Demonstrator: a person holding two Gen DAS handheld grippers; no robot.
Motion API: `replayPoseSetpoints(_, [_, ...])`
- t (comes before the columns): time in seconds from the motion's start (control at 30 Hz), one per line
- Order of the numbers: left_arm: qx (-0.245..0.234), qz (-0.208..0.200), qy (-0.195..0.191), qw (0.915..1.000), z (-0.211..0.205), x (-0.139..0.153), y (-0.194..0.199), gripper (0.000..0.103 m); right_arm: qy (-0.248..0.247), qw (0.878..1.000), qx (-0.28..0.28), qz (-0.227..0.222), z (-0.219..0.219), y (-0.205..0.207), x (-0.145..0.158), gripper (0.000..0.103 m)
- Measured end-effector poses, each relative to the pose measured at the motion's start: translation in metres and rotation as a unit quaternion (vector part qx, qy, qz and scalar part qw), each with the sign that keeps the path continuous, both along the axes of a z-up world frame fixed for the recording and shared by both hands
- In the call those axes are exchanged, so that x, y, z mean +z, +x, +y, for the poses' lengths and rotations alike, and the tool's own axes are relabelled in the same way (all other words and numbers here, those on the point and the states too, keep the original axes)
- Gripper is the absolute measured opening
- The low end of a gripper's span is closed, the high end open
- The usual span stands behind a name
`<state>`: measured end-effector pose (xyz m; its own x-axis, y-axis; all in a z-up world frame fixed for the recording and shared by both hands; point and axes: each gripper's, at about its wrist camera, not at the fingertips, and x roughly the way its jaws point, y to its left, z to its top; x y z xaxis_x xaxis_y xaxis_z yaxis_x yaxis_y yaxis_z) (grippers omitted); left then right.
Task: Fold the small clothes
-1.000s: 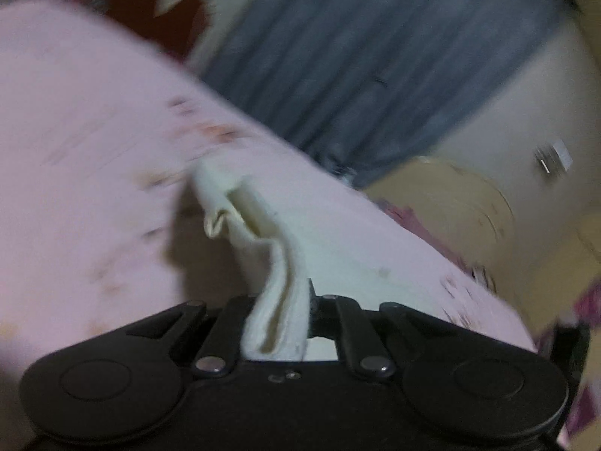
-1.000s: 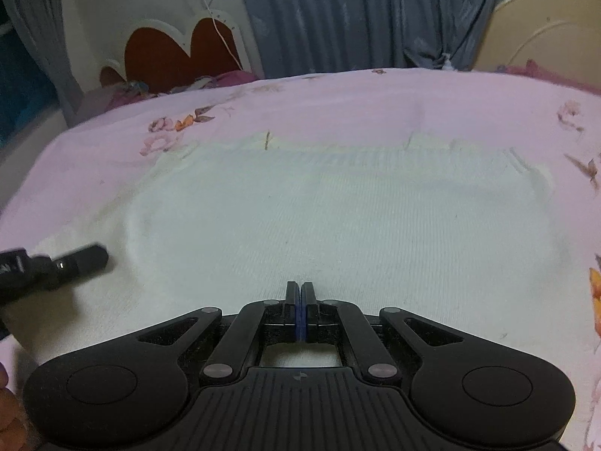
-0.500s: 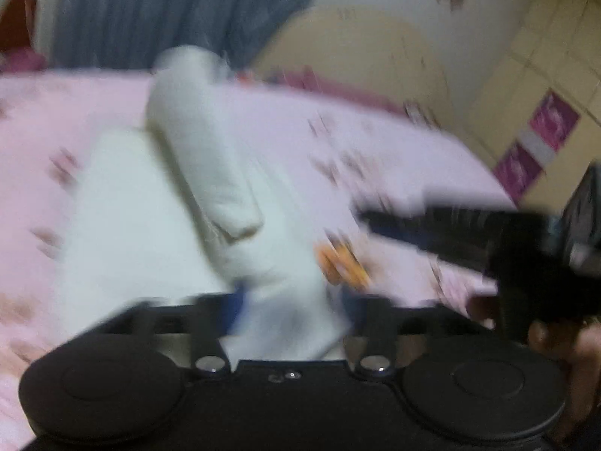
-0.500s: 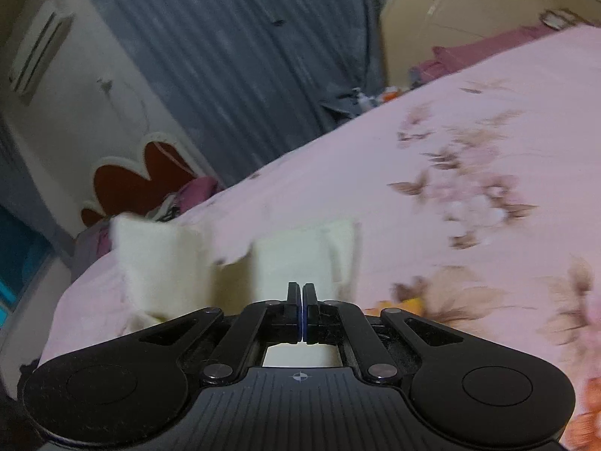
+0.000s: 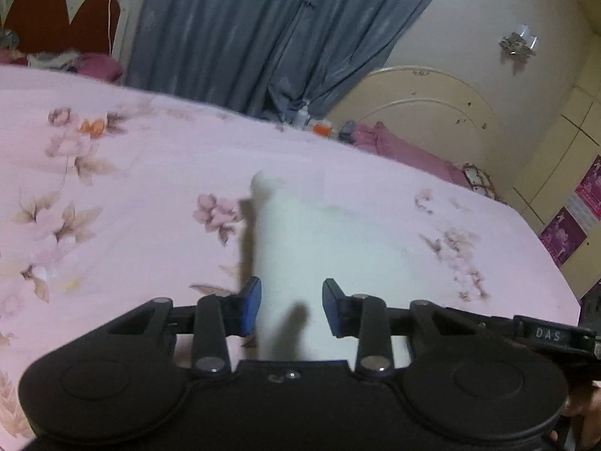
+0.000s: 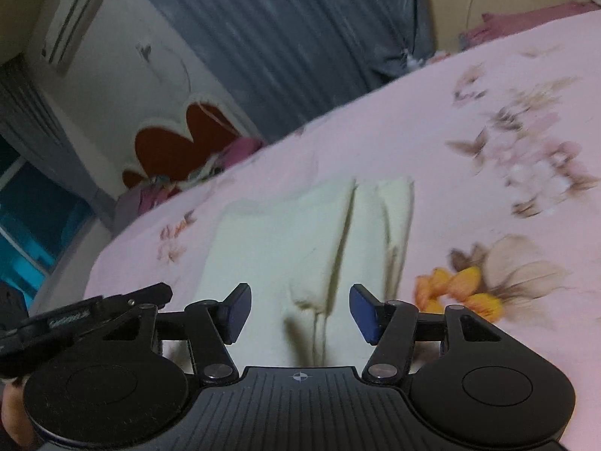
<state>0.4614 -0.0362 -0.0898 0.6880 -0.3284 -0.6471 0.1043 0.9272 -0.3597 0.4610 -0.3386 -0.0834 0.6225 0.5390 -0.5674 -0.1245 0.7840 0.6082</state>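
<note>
A small cream-white knit garment [image 5: 300,248] lies folded over on the pink floral bed sheet [image 5: 124,203]. My left gripper [image 5: 291,306] is open, its blue pads either side of the cloth's near edge and not gripping it. In the right wrist view the garment [image 6: 300,240] shows a doubled layer with a long crease and a rolled edge on its right side. My right gripper [image 6: 300,310] is open, with the cloth's near corner between the pads and loose. The left gripper [image 6: 86,312] shows at the left edge there.
A red heart-shaped headboard [image 5: 60,18] and grey-blue curtains [image 5: 263,30] stand behind the bed. A cream rounded headboard [image 5: 424,112] and magenta bedding [image 5: 409,154] are at the far right. The right gripper's tool [image 5: 552,334] shows at the right edge.
Both grippers carried the garment's side across and over itself, then opened and let go. The cloth went from spread flat to a narrower folded strip on the sheet.
</note>
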Motion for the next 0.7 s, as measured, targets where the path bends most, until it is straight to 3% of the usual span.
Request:
replayPoseSetpoints(0.2, [-0.019,0.04,-0.004,0.999,-0.006,-0.031,0.004,0.034,-0.012,0.999,0.017,0.026,0.026,0.016,-0.014,0.059])
replayPoseSetpoints(0.33, [-0.026,0.012,0.019,0.9994,0.003,-0.025,0.005,0.034,-0.058,0.997,0.04,0.024,0.047,0.029,-0.015,0.056])
replayPoseSetpoints(0.43, [-0.026,-0.02,0.021,0.9993,0.006,-0.017,0.006,0.031,-0.092,0.995,0.047,0.015,0.057,0.029,-0.015,0.02])
replayPoseSetpoints(0.47, [-0.031,-0.019,0.02,0.9991,0.006,-0.017,0.01,0.031,-0.092,0.994,0.049,0.012,0.058,0.028,-0.014,0.013])
replayPoseSetpoints(0.6, [-0.06,-0.053,0.009,0.9967,-0.005,-0.001,0.011,0.026,-0.116,0.992,0.048,-0.03,0.059,0.014,0.007,0.011])
replayPoseSetpoints(0.7, [-0.093,-0.047,0.043,0.9936,-0.031,-0.001,0.016,0.026,-0.148,0.987,0.041,-0.052,0.049,0.002,0.022,0.011])
